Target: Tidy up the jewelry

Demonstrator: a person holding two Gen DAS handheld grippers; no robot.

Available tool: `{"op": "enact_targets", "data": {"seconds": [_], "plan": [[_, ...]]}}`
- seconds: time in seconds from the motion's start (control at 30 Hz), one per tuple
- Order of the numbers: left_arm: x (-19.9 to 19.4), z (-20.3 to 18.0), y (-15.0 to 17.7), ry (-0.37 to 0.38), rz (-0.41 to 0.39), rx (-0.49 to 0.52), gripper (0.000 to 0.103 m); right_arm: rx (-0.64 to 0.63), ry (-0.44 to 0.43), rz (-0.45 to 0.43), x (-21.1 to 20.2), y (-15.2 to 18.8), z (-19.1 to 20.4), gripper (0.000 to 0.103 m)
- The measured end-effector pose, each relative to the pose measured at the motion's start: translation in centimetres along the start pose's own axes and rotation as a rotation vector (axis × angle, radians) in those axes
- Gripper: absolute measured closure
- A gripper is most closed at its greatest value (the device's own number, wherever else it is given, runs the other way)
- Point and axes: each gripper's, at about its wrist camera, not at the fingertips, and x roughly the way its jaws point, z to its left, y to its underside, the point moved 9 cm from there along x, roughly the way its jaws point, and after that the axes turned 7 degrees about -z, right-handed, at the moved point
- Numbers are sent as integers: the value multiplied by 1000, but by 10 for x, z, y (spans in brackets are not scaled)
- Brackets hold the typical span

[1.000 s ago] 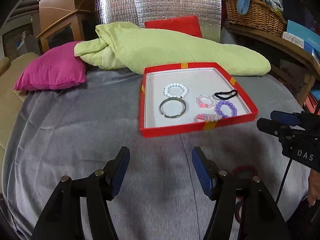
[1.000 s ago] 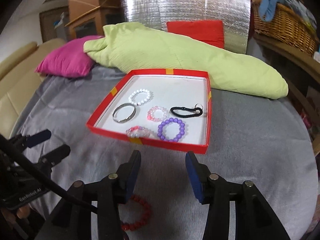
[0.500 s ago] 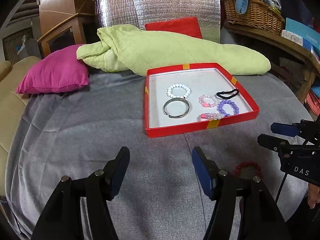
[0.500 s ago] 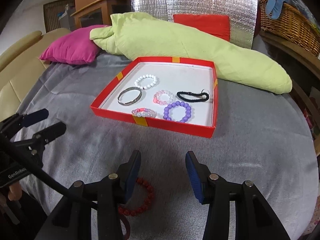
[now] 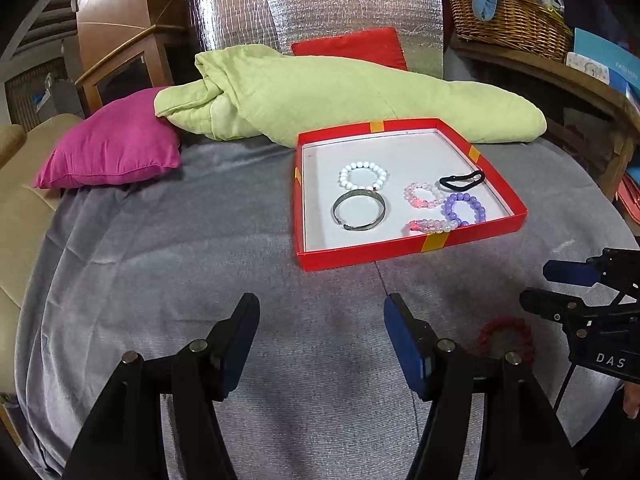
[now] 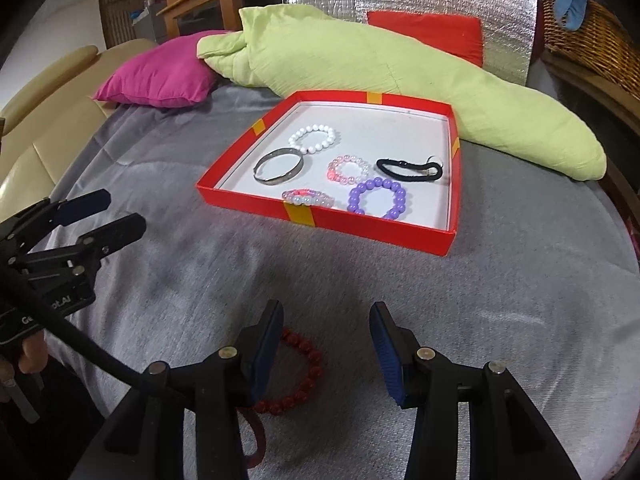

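A red tray (image 5: 400, 250) (image 6: 360, 230) sits on the grey cloth and holds a white bead bracelet (image 5: 363, 175) (image 6: 313, 139), a metal bangle (image 5: 359, 211) (image 6: 278, 167), two pink bead bracelets, a purple bead bracelet (image 5: 463, 209) (image 6: 378, 197) and a black hair tie (image 5: 462, 179) (image 6: 410, 169). A red bead bracelet (image 5: 506, 336) (image 6: 298, 376) lies on the cloth in front of the tray, partly behind my right gripper's left finger. My left gripper (image 5: 320, 344) is open and empty. My right gripper (image 6: 326, 350) is open and empty, just above the red bracelet.
A lime green quilt (image 5: 340, 92) and a magenta pillow (image 5: 116, 148) lie behind the tray. A red cushion (image 5: 352, 46) leans on a silver foil panel. A wicker basket (image 5: 508, 20) stands on a wooden shelf at the right. A beige sofa (image 6: 44, 120) is at the left.
Both grippers have pulled back from the tray, so it looks farther away. The red bracelet now shows more fully under my right gripper. Both grippers stay open.
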Motion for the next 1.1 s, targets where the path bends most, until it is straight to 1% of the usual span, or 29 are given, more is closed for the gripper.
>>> {"op": "enact_targets", "data": {"seconds": [0.17,0.3,0.47,0.63,0.7,0.77,0.93,1.03,1.07,1.1], "plan": [[1,-1,4,4,12,10,37,32,-1,10,1,1,-10,55],[2,-10,11,53,37,28,37,55,19,31,4,4,-23,55],[-1,-41,30,209,97,39,37,84,59,53,5,8,-43,55],[-6,-76,50,359,163,41,37,98,42,61,3,9,-46,55],[-11,-92,57,419,185,62,37,92,43,61,3,9,-46,55],[-14,-105,64,458,202,85,37,92,45,64,3,10,-46,55],[-15,-118,77,486,239,123,37,98,39,71,3,11,-47,55],[-14,-120,83,485,243,132,37,97,30,74,4,11,-45,55],[-15,-122,84,487,240,142,39,94,25,75,4,10,-43,55],[-15,-122,85,485,235,151,54,93,19,75,4,11,-42,55]]}}
